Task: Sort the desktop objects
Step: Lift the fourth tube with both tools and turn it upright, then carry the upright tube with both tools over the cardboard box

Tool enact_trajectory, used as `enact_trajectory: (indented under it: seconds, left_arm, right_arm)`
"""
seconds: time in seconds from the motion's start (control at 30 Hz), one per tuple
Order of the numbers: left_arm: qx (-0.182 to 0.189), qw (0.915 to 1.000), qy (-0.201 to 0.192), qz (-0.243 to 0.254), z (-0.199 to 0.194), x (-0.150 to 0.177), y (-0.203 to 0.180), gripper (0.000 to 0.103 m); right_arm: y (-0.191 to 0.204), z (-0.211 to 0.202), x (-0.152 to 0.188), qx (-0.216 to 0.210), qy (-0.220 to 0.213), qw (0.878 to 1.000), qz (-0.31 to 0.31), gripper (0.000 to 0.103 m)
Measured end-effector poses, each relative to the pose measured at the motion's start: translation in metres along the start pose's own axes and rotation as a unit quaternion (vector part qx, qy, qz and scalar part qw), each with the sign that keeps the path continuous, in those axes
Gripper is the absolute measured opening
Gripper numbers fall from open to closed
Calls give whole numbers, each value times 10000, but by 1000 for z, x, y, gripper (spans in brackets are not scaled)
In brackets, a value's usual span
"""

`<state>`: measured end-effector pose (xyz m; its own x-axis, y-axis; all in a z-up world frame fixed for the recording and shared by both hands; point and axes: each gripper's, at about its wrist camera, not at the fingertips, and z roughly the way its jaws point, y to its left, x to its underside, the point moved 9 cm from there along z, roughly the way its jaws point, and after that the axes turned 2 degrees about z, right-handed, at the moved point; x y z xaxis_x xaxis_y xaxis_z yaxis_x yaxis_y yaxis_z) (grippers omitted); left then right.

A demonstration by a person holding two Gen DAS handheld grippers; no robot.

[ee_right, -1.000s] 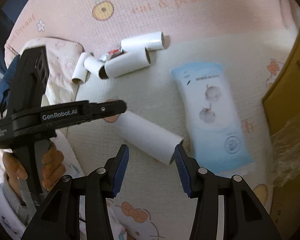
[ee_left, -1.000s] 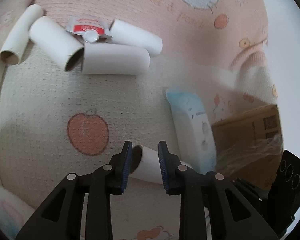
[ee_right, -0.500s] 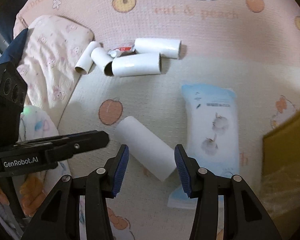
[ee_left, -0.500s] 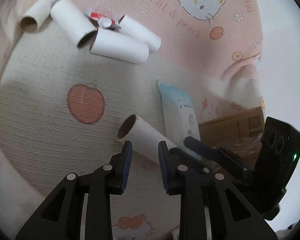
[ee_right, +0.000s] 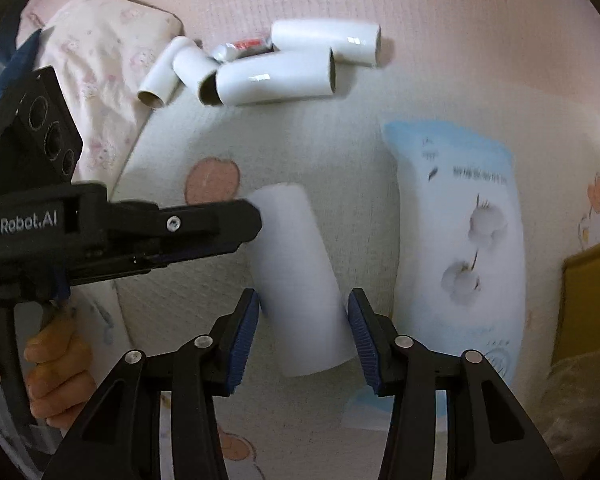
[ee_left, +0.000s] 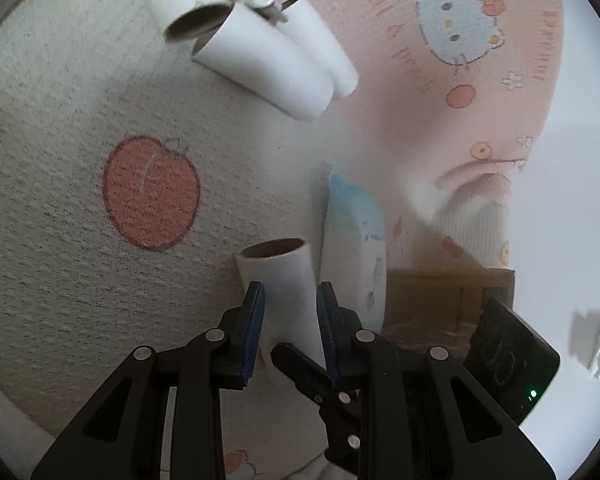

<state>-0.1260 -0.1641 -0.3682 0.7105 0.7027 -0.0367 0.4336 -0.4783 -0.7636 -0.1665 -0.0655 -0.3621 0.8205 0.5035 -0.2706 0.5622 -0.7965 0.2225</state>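
Observation:
A loose white cardboard tube (ee_right: 300, 276) lies on the cream mat; it also shows in the left wrist view (ee_left: 284, 280). My right gripper (ee_right: 303, 312) is open, its jaws on either side of the tube's near end. My left gripper (ee_left: 290, 304) is open with its jaws astride the tube's other end; in the right wrist view it (ee_right: 204, 224) reaches in from the left. A heap of several white tubes (ee_right: 276, 76) with a small red-and-white tube of paste (ee_right: 240, 48) lies further back. A pale blue tissue pack (ee_right: 464, 256) lies right of the loose tube.
A brown cardboard box (ee_left: 444, 304) stands at the right, also seen in the right wrist view (ee_right: 588, 300). A pink patterned pillow (ee_right: 100, 64) lies at the left. The pink Hello Kitty blanket (ee_left: 460, 32) covers the far side.
Both grippers have closed in on the loose tube, which now lies between both pairs of jaws. The tube has turned to point more away from the right gripper.

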Motion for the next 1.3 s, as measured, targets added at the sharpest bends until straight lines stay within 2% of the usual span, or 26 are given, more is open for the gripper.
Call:
enact_trajectory:
  seconds: [0.07, 0.17, 0.33, 0.47, 0.63, 0.87, 1.0, 1.3]
  left_arm:
    - [-25, 10000, 78, 5, 4, 2, 0, 28]
    - [-103, 9995, 221, 201, 9, 10, -5, 21]
    - [-419, 9950, 458, 783, 13, 34, -17, 21]
    - [-540, 9914, 648, 996, 16, 50, -21, 21]
    - [-488, 9906, 867, 934, 17, 74, -21, 21]
    - [-429, 9895, 1037, 911, 17, 107, -19, 23]
    - [-385, 9900, 1053, 860, 21, 108, -21, 35]
    - [-502, 9897, 907, 992, 29, 107, -24, 36]
  right_arm:
    - [-1, 0, 3, -62, -34, 9998, 209, 42]
    - [-2, -1, 11, -121, -27, 9991, 412, 41]
    - [-5, -6, 31, -238, 46, 9971, 717, 40]
    - [-6, -12, 55, -366, 44, 9942, 1007, 40]
    - [-8, -20, 88, -478, 94, 9911, 1238, 40]
    - [-5, -25, 115, -456, 160, 9910, 1250, 41]
    - [-6, -27, 121, -477, 139, 9904, 1291, 41]
    - [-9, -28, 122, -605, 103, 9885, 1381, 41]
